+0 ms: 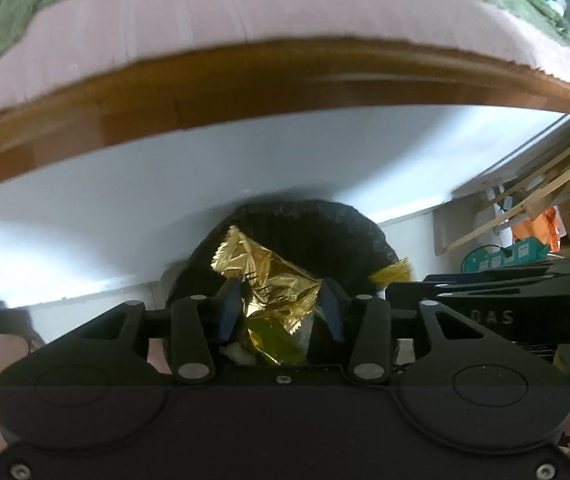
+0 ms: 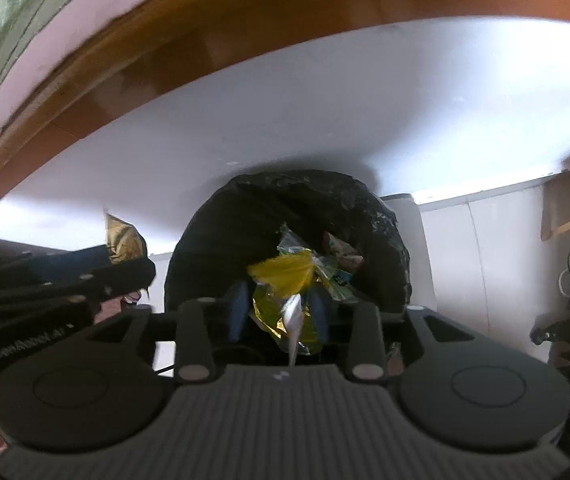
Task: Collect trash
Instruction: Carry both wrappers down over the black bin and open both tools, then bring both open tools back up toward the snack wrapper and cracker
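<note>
Left wrist view: my left gripper (image 1: 281,304) is clamped on a crumpled gold wrapper (image 1: 273,280), held right in front of the mouth of the bin with its black bag (image 1: 325,232).

From my right wrist camera, my right gripper (image 2: 279,308) pinches a yellow wrapper (image 2: 283,274) with a silvery strip hanging below, its blue pads (image 2: 238,312) pressed in close on either side, also at the bin's opening. Down inside the black bag (image 2: 221,232) I can see more wrappers (image 2: 337,268) already lying there. Each gripper shows in the other's camera: the right one comes in from the right edge with a yellow scrap at its tip, the left from the left edge with gold foil at its end. Behind the bin stands a white wall (image 2: 325,100), and above it runs a brown wooden rail (image 1: 285,80) under a pink mattress edge (image 1: 205,12) and green cover (image 1: 13,0). Wooden slats (image 1: 545,184) and clutter sit at the far right.
</note>
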Demonstrator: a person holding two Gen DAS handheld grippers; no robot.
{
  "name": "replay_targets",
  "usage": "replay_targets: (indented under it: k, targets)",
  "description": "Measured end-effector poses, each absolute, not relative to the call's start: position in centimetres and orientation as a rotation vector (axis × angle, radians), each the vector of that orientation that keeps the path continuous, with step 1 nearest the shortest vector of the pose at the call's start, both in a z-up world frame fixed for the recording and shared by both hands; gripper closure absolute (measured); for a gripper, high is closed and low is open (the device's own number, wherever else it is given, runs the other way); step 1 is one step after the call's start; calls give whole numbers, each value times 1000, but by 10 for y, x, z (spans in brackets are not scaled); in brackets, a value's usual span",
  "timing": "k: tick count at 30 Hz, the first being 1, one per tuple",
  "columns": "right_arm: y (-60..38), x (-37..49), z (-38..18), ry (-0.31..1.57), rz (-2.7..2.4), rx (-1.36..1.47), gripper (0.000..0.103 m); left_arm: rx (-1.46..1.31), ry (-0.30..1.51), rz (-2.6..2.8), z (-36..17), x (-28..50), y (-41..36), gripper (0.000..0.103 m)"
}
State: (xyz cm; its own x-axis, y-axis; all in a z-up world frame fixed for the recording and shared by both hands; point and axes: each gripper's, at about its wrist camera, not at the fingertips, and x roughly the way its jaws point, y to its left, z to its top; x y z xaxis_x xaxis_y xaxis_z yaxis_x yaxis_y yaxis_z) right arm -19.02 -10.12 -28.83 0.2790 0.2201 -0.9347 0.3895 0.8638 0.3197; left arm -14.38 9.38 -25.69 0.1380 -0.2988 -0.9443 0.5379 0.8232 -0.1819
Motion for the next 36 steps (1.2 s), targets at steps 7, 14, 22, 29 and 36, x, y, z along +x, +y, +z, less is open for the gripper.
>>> replay_targets:
  k: [7,14,22,29,36]
  targets:
    - [-104,-196,-282,1299,-107,554,39,232,1293,-571,-255,-151,93,41]
    - [-104,-192,-236,1233,-78,499,39,194,1216,-526,-211,-147,93,36]
    - [-96,-164,-137,1057,6,352,35,74,1025,-439,-118,-103,120,25]
    - [-88,-111,-89,926,46,273,34,35,883,-383,-67,-24,138,22]
    - [-70,-46,-92,892,41,238,34,-83,876,-344,-65,80,142,20]
